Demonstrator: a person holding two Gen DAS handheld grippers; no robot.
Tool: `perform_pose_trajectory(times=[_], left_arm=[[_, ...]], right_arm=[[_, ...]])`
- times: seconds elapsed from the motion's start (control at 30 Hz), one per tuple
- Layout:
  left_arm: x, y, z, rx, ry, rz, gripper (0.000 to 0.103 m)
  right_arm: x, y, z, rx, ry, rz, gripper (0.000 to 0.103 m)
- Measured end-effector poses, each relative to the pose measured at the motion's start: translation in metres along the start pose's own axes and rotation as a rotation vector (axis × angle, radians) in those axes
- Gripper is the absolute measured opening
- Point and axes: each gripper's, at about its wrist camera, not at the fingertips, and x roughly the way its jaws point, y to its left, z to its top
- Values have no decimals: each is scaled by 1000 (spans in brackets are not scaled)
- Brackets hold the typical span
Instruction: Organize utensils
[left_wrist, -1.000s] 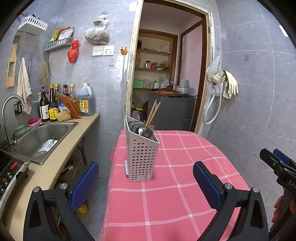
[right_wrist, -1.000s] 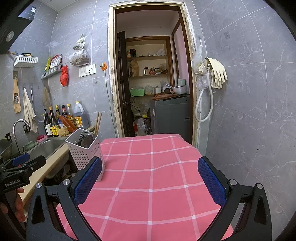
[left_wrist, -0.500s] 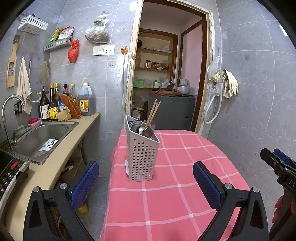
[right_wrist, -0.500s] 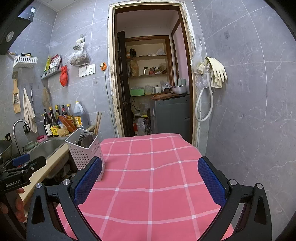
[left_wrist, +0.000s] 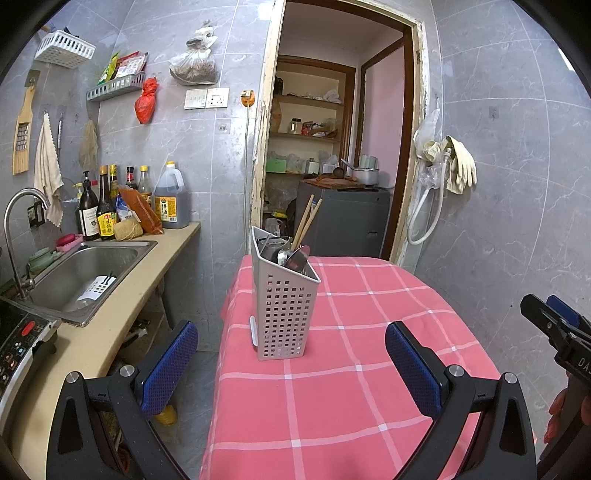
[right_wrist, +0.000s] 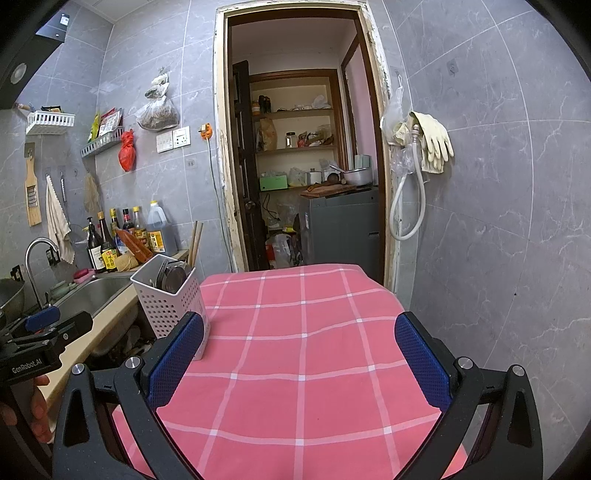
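Pink checked cloth covered the table (left_wrist: 332, 387); no loose utensil showed on it in either view. Landmark taken: the perforated white plastic caddy (left_wrist: 284, 306), upright near the table's left edge.

Progress, judged only from the layout: the sorting looked largely finished, since every utensil in view already stood in the caddy. What remained, if anything, could not be told; the table strip nearest both cameras was hidden behind the fingers.

Left of the caddy: steel sink (left_wrist: 85, 273) in the counter, holding a white slotted piece with something dark on it, too small to identify. Bottles ranked behind the sink against the tiled wall.

The caddy itself: wooden chopsticks (left_wrist: 308, 221) leaned out of the back, well above the rim. In front of them sat metal spoons (left_wrist: 295, 256), bowls up, packed together; count unclear. The right wrist view showed dark rounded metal heads at the rim, and the same chopsticks behind.

Left gripper (left_wrist: 291, 365): short of the caddy, aimed at it, jaws spread wide, nothing between the blue pads.

Right of the caddy: bare cloth. Right gripper (right_wrist: 299, 362) hung over it, jaws likewise wide apart and empty, its left finger just beside the caddy's base.
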Motion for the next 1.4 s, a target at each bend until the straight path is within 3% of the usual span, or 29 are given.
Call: perform_pose_trajectory(times=[1.4], left_arm=[[9, 11, -5, -30, 51, -41, 102]], right_arm=[[-1, 7, -12, 1, 12, 1, 102]])
